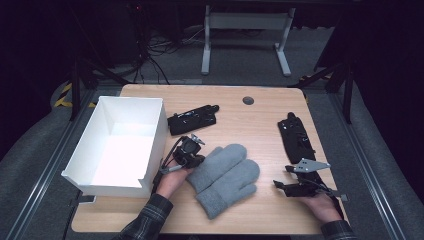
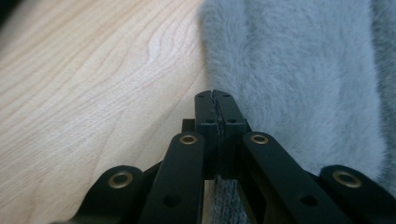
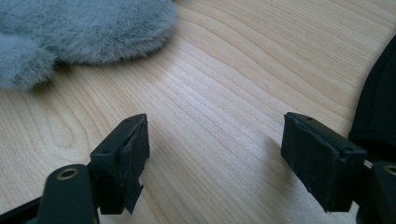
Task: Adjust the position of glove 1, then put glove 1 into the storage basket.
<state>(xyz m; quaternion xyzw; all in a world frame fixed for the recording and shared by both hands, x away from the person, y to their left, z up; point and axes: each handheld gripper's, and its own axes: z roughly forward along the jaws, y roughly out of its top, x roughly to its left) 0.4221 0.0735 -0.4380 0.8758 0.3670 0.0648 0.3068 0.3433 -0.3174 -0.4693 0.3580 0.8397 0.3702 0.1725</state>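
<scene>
A pair of fluffy grey mittens (image 1: pixel 227 177) lies side by side in the middle of the wooden table (image 1: pixel 260 115), cuffs toward the front edge. My left gripper (image 1: pixel 196 162) sits at their left edge, held in a hand with a plaid sleeve. In the left gripper view its jaws are pressed together, nothing visible between the pads, and the tip (image 2: pixel 215 100) rests against the mitten's furry side (image 2: pixel 299 84). My right gripper (image 1: pixel 281 186) rests low on the table to the right of the mittens. Its jaws stand wide apart over bare wood (image 3: pixel 215 135), with the mitten fur (image 3: pixel 79 28) farther off.
A white open box (image 1: pixel 150 112) stands at the table's left side, close to my left hand. A black flat device (image 1: pixel 192 119) lies behind the mittens, and a long black one (image 1: pixel 297 137) lies at the right, near my right gripper; its dark edge (image 3: pixel 378 112) is beside the right jaw.
</scene>
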